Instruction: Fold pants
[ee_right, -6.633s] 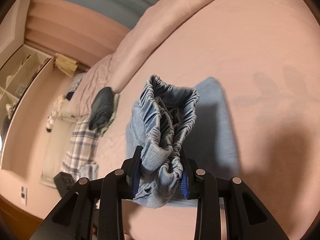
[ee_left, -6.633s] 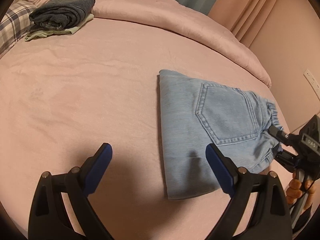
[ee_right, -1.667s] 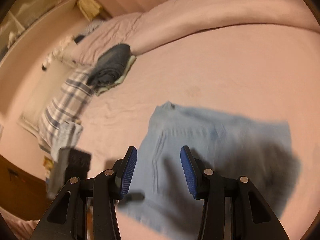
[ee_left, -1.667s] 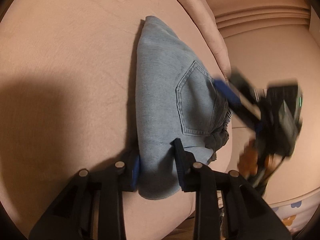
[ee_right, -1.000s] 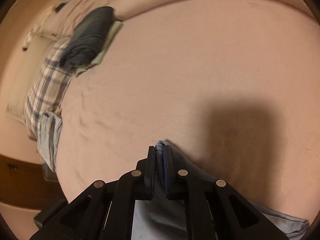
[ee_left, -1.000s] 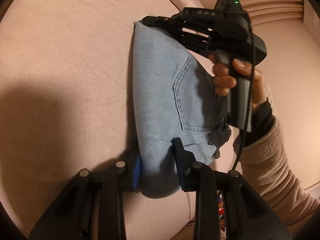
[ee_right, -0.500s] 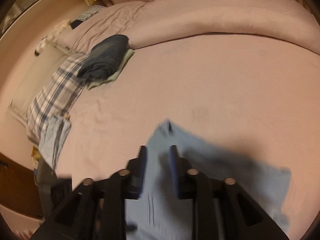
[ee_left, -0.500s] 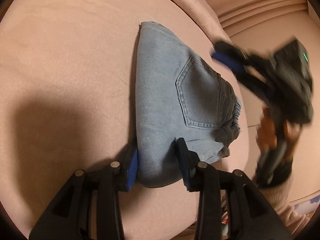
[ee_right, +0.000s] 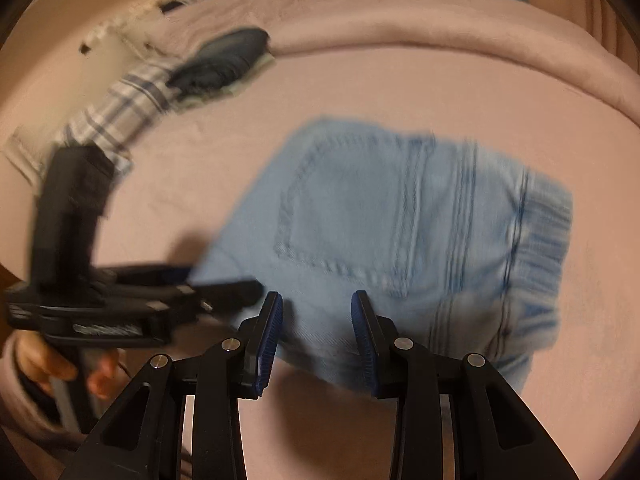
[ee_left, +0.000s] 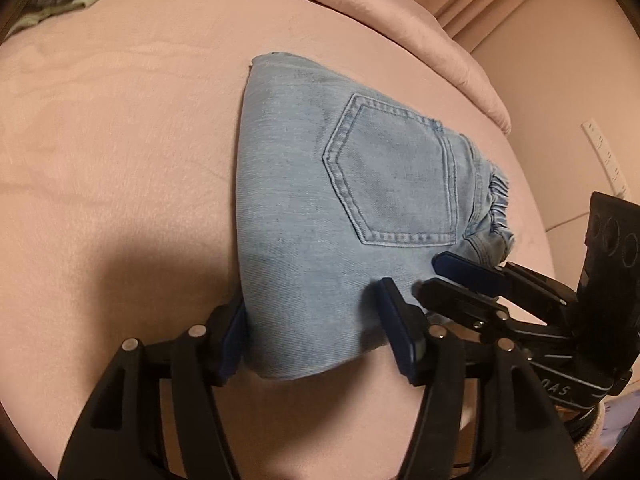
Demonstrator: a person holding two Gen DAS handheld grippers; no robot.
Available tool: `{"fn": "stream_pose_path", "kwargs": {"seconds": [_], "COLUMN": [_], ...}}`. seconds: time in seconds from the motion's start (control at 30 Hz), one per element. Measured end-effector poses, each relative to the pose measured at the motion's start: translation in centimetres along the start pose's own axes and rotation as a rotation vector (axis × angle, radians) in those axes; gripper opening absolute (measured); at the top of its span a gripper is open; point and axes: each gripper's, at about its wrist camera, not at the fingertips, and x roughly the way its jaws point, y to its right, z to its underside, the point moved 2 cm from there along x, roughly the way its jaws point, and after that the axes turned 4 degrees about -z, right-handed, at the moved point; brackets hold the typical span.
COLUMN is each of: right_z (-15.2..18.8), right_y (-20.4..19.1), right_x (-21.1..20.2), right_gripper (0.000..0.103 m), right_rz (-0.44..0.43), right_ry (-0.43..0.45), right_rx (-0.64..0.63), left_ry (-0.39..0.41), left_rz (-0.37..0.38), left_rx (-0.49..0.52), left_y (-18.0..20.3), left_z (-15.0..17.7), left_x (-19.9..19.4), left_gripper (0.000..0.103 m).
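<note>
Folded light-blue jeans [ee_left: 360,208] lie flat on the pink bed [ee_left: 120,140], back pocket up; in the right wrist view the jeans [ee_right: 380,216] are blurred. My left gripper [ee_left: 314,332] straddles their near corner. Its jaws are opening, and the denim lies loose between the pads. In the right wrist view the left gripper [ee_right: 224,280] reaches in from the left, with a hand [ee_right: 40,364] on its grip. My right gripper [ee_right: 317,332] stands open over the jeans' near edge, not pressing on it. The right gripper [ee_left: 460,276] shows beside the left one, tips at the waistband end.
A stack of dark folded clothes [ee_right: 220,60] lies at the far left of the bed, next to a plaid pillow [ee_right: 120,108]. A rolled pink duvet [ee_left: 360,8] runs along the far side. The bed's edge drops off just right of the jeans, toward a wall outlet [ee_left: 604,152].
My left jaws have spread wider around the jeans' corner. The right gripper let go of the far corner, opened, and swung back to the near edge beside the left one.
</note>
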Motion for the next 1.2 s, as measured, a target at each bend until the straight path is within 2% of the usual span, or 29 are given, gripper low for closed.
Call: {"fn": "stream_pose_path", "kwargs": {"seconds": [0.27,0.43,0.53,0.63,0.8,0.9,0.97,1.03,1.17,1.2], "right_z": [0.1,0.4,0.6,0.8,1.7,2.2,2.6,2.8,3.2,3.3], "right_y": [0.4,-0.4,-0.2,0.8,2.9,3.6,4.0,4.5,5.8,6.3], "right_x": [0.3,-0.4,-1.9,-3.7,-4.9,-4.3,-3.9,-3.7,-5.1,-5.7], "right_gripper": [0.043,0.044,0.047,0.049,0.049,0.053,0.057,0.057,0.058,0.065], "right_rz": [-0.044,-0.019,-0.016,0.061,0.051,0.02,-0.005,-0.038,-0.151,-0.208], "right_ry": [0.032,0.043,0.08,0.13,0.154,0.146,0.148,0.156,0.201,0.23], "right_rx": [0.039,0.052,0.065,0.078,0.145,0.168,0.177,0.211,0.299,0.343], "left_ry": [0.016,0.018,0.048,0.08,0.1,0.082,0.031,0.043,0.035,0.031], "left_rz": [-0.034,-0.045,-0.077,-0.103,-0.116,-0.138,-0.146,-0.148,-0.101,-0.082], "left_rx": [0.024,0.024,0.037,0.048,0.055,0.092,0.103,0.121,0.101,0.086], "left_y": [0.0,0.2,0.5,0.4,0.3,0.4,0.3,0.6,-0.1,-0.5], "left_z": [-0.1,-0.3,-0.7,-1.4,-2.9,-3.2,-2.8,-2.6,-2.7,-2.8], "left_x": [0.4,-0.1,-0.6,-1.0,-0.6,0.5,2.0,2.2,1.6,1.3], "left_gripper": [0.062,0.064,0.067,0.067,0.067,0.071,0.073,0.077,0.078,0.078]}}
